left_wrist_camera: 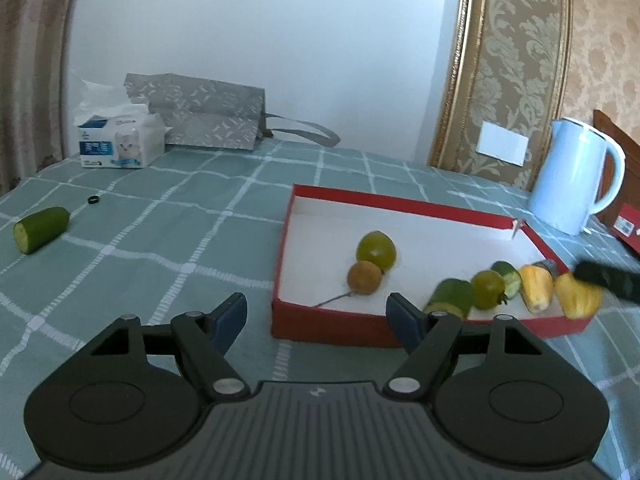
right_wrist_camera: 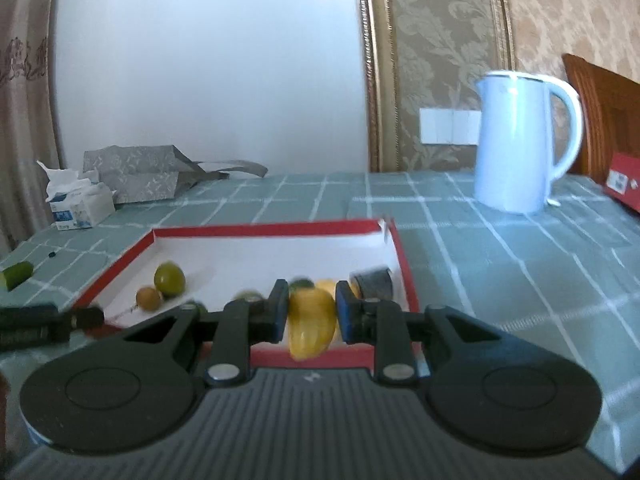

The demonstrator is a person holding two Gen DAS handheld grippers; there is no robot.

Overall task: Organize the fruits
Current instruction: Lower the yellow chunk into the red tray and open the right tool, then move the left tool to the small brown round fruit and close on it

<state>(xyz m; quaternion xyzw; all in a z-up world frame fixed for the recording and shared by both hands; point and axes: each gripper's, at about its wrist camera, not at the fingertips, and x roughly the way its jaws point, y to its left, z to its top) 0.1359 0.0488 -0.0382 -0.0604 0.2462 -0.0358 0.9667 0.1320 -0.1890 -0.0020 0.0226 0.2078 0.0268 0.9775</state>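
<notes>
A surface (left_wrist_camera: 160, 240) in green checked cloth is seen against a white wall. In the red box (left_wrist_camera: 320, 324) two yellow pieces, two green fruits and one brown fruit are counted; one cucumber piece (left_wrist_camera: 40, 229) lies outside. The left gripper (left_wrist_camera: 316, 314) jaws are held wide, empty. The right gripper (right_wrist_camera: 311, 316) jaws are closed on a yellow piece (right_wrist_camera: 310, 328) above the box.

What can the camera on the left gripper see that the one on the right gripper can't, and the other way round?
Only the left wrist view shows the left gripper from behind, jaws open with nothing between them, and the row of fruit along the red box's near side unblocked.

Only the right wrist view shows the right gripper shut on a yellow fruit just above the red box.

Both show the box, the green fruit and brown fruit inside it, the cucumber piece out on the tablecloth, the kettle and the tissue pack.
</notes>
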